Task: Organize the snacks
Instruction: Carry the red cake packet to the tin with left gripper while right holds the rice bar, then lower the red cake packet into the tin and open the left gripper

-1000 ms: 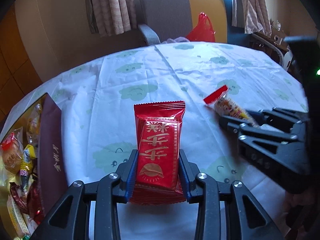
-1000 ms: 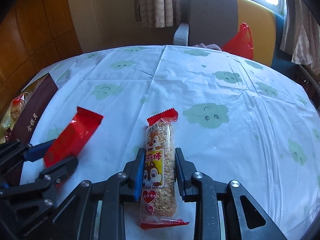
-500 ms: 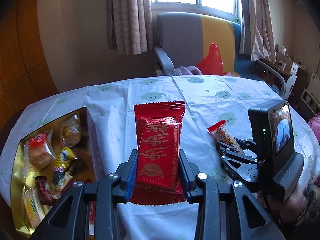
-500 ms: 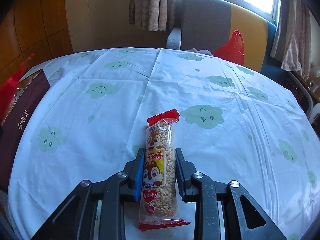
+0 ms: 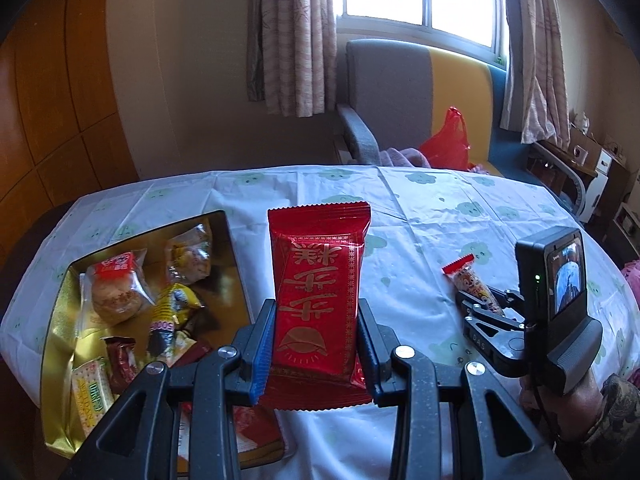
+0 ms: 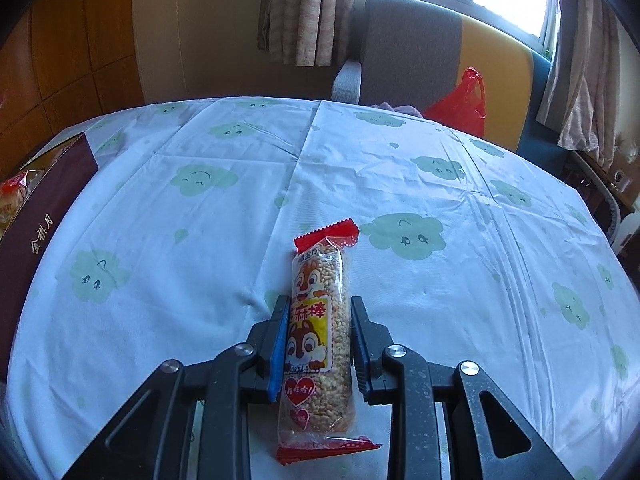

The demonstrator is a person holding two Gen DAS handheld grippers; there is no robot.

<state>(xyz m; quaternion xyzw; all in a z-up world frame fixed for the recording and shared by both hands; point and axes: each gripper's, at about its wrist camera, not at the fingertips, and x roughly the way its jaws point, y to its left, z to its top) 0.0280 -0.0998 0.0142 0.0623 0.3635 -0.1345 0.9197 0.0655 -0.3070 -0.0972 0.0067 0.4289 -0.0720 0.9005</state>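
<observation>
My left gripper (image 5: 316, 344) is clamped on the red packet (image 5: 318, 296), lifted so it clears the wall of the box (image 5: 60, 360) lying left of my fingers. My right gripper (image 6: 319, 344) pinches the sesame bar (image 6: 320, 320) over the tablecloth (image 6: 440, 280), waiting its turn.

The box side (image 6: 38, 236) reads 金秋月, the sesame stick wrapper (image 6: 316, 320) 麻棒, and the right gripper (image 5: 486, 322) "DAS".
</observation>
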